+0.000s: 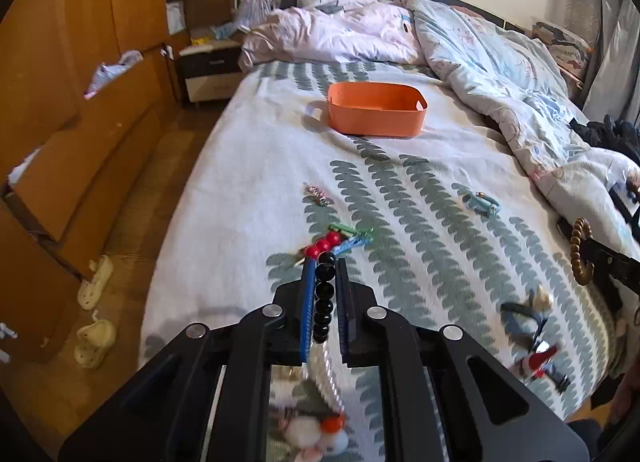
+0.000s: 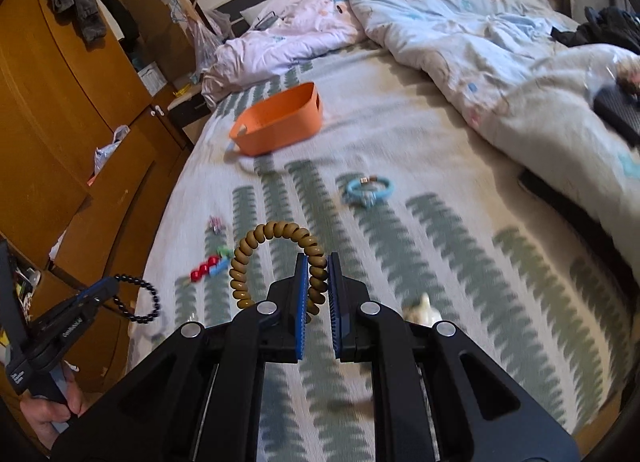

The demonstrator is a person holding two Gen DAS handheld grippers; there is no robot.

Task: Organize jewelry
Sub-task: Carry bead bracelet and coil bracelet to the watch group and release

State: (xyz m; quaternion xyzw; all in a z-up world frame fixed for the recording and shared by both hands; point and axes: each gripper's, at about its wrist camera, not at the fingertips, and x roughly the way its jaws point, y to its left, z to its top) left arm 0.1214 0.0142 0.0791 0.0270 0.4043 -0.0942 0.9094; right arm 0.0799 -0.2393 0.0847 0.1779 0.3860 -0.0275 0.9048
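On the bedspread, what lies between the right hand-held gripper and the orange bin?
In the right wrist view, only bare leaf-patterned bedspread separates the right hand-held gripper, shut on the tan bead bracelet, from the orange bin. The blue bracelet lies off right.

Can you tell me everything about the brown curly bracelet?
The brown curly bracelet is a ring of tan coils wound like a phone cord, and it looks like smooth plastic. The right gripper has its jaws shut on one side of it, so the loop stands up and arches to the left, above the leaf-patterned bedspread. Only the blue pads touch it. It is not yet in the orange bin.
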